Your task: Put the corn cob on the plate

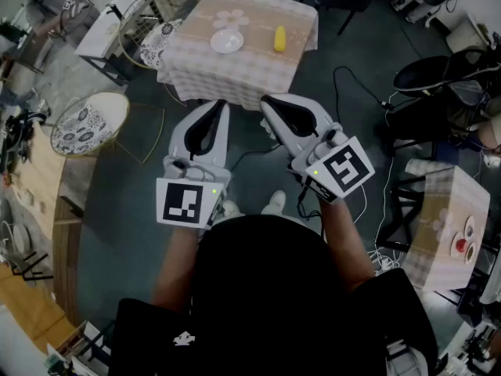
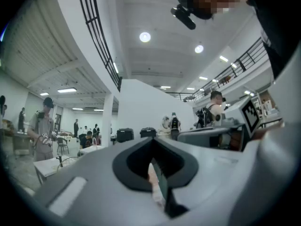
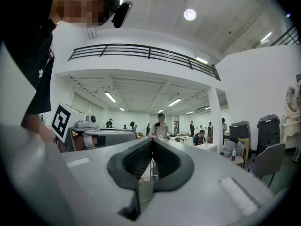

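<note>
A yellow corn cob (image 1: 279, 38) lies on a small table with a checked cloth (image 1: 235, 73), far ahead in the head view. To its left on the same cloth sits a white plate (image 1: 226, 41). My left gripper (image 1: 217, 105) and right gripper (image 1: 269, 100) hang side by side close to my body, well short of the table, both level. Each is shut with nothing between its jaws. The left gripper view shows its tips (image 2: 151, 139) meeting, and the right gripper view shows the same for its gripper (image 3: 152, 140); neither view shows the corn or the plate.
Two round wire-framed stools with patterned cushions (image 1: 86, 124) (image 1: 160, 30) stand left of the table. A black chair (image 1: 438, 73) and floor cables (image 1: 356, 84) are to the right, with another clothed table (image 1: 446, 225) nearer. People stand in the hall (image 3: 161, 126).
</note>
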`<state>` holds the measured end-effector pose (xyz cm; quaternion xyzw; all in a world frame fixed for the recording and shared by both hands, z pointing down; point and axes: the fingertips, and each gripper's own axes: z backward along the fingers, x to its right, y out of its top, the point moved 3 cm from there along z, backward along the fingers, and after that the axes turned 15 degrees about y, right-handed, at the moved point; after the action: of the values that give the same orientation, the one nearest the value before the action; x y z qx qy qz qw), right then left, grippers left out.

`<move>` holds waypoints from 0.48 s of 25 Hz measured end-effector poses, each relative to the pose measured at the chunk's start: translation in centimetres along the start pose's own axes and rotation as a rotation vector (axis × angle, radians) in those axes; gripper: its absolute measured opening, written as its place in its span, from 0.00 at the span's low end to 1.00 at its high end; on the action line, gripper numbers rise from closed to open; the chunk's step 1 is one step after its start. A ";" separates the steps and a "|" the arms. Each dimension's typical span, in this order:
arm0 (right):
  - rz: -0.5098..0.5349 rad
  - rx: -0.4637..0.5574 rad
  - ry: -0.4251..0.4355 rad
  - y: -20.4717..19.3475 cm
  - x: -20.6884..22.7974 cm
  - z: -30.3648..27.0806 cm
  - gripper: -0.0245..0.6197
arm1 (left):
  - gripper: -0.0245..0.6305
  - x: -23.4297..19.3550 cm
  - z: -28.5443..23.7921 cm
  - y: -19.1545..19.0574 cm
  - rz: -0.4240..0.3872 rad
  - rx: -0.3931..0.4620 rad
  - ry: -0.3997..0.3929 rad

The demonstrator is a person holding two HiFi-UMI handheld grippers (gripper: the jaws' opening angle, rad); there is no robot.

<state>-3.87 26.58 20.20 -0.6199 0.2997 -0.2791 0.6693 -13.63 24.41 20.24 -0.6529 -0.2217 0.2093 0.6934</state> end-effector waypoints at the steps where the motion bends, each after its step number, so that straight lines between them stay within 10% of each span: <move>1: -0.002 0.002 -0.003 0.0 0.0 0.2 0.04 | 0.05 0.1 0.0 0.0 -0.012 0.014 0.001; 12: -0.014 0.023 -0.014 0.0 1.1 2.2 0.04 | 0.05 1.5 -0.8 -0.1 -0.027 0.038 0.012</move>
<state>-1.49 27.19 20.28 -0.6161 0.2872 -0.2830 0.6766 -11.96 24.68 20.30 -0.6379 -0.2221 0.2001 0.7097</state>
